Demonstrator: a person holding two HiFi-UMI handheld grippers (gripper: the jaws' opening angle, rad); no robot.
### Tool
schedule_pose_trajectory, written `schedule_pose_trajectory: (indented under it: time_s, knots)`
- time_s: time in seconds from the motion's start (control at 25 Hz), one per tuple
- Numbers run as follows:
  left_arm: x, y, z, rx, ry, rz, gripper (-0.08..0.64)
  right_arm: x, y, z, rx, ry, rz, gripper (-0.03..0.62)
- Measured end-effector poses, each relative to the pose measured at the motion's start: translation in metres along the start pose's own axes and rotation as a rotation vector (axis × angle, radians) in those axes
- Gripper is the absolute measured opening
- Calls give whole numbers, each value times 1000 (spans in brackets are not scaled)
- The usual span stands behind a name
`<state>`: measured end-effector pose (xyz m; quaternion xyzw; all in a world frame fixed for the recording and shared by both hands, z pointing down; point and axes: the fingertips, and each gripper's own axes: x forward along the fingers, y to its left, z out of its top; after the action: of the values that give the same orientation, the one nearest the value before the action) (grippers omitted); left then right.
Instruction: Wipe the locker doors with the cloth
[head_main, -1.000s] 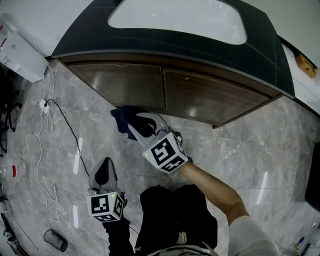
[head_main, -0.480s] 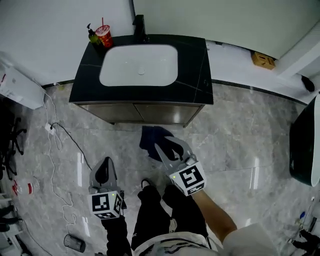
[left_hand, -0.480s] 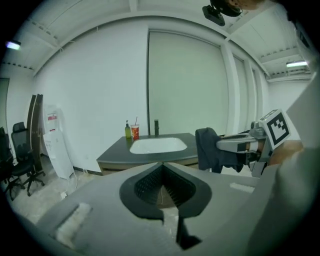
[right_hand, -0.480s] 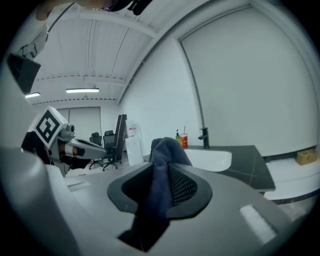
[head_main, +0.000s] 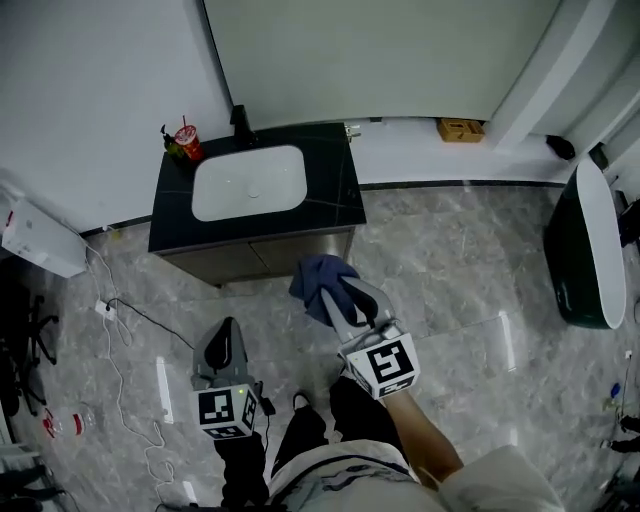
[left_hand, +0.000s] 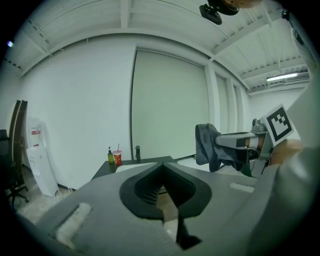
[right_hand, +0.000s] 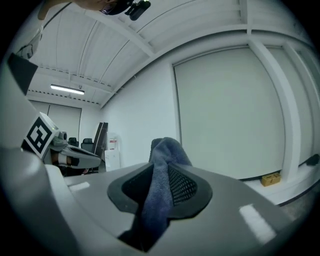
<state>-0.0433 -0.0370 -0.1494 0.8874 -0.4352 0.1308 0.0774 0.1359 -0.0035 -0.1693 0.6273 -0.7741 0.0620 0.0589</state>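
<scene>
One blue cloth (head_main: 312, 280) pinched in right tool (head_main: 343, 294), left tool (head_main: 228, 331) pressed together.

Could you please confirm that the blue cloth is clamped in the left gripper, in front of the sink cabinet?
Not quite: the blue cloth is clamped in the right gripper, not the left one; the right gripper view shows it between those jaws. It is indeed in front of the sink cabinet.

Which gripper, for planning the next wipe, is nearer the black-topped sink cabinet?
Right. The right gripper, clamping a blue cloth, is by the cabinet's front corner; the left gripper is farther back.
</scene>
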Motion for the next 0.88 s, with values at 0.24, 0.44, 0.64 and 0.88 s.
schedule_pose_trajectory:
  time_s: [0.24,0.44,0.64,0.88]
  knots:
    - [-34,-1,35,45,-53,-87,0,-30,19,37,25,-64,-130,91]
    - [-64,-1,35,47,-47,-117,0,-54,47,43,35,-60,-159,89]
    - [-78,0,44,68,-58,-87,0,-74,49,54,20,-86,-172,86]
    - [-78,-10,60,83,-81,-67,0,-89,33,58,36,-86,-175,77]
